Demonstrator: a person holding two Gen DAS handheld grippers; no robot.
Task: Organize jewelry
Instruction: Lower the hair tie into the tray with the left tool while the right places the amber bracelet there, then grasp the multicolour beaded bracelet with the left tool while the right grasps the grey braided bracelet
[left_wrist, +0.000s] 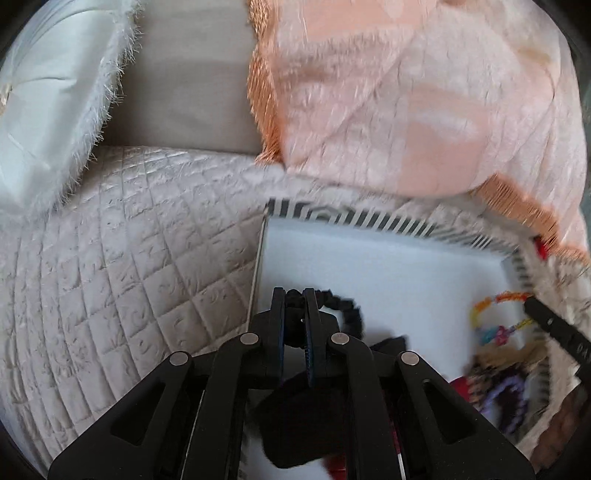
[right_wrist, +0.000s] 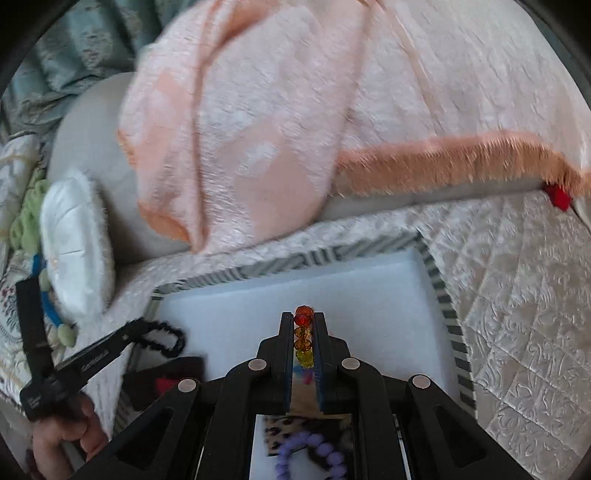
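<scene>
Gripping black bracelet (left_wrist: 343, 306), rainbow bracelet (right_wrist: 303, 332)

Both wrist cameras ride close above the white tray (left_wrist: 388, 266), looking steeply down along their fingers; each view shares that tray, the pink blanket (right_wrist: 258, 129) and the other gripper.

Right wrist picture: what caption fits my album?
Right gripper pinches a rainbow bead bracelet above the white striped-edge tray.

Home bedroom: quilted bedspread (left_wrist: 122, 266) over a bed, fringed white pillow (left_wrist: 55, 103), peach blanket (right_wrist: 251, 122), teal curtain (right_wrist: 85, 40).
</scene>
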